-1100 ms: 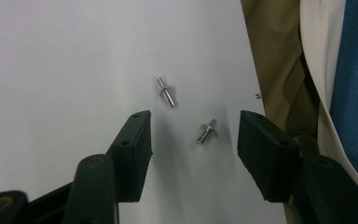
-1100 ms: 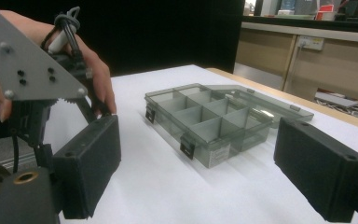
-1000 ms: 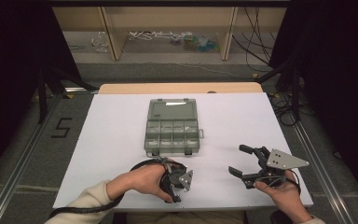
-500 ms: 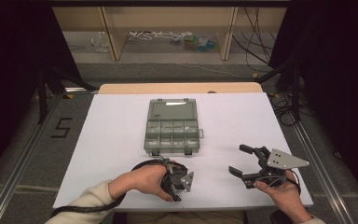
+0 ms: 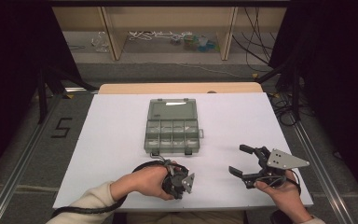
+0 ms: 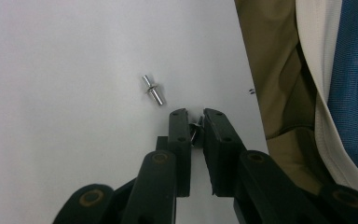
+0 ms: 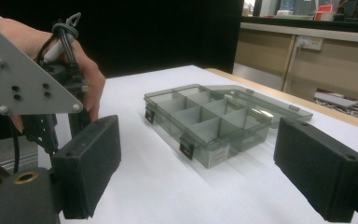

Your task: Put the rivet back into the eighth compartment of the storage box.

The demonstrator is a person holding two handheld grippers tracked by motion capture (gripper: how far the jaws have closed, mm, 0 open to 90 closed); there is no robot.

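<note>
From above, a smoky translucent compartment box (image 5: 171, 126) lay open at the middle of the matte white worktop (image 5: 98, 140), with the left gripper (image 5: 179, 181) near the front edge and the right gripper (image 5: 246, 162) to its right, jaws spread wide. The left gripper view showed the black jaws nearly together, pinching a small metal screw (image 6: 196, 131); a shiny flanged pin (image 6: 153, 90) lay just beyond. The right gripper view faced the box's gridded compartments between blocky jaws.
</note>
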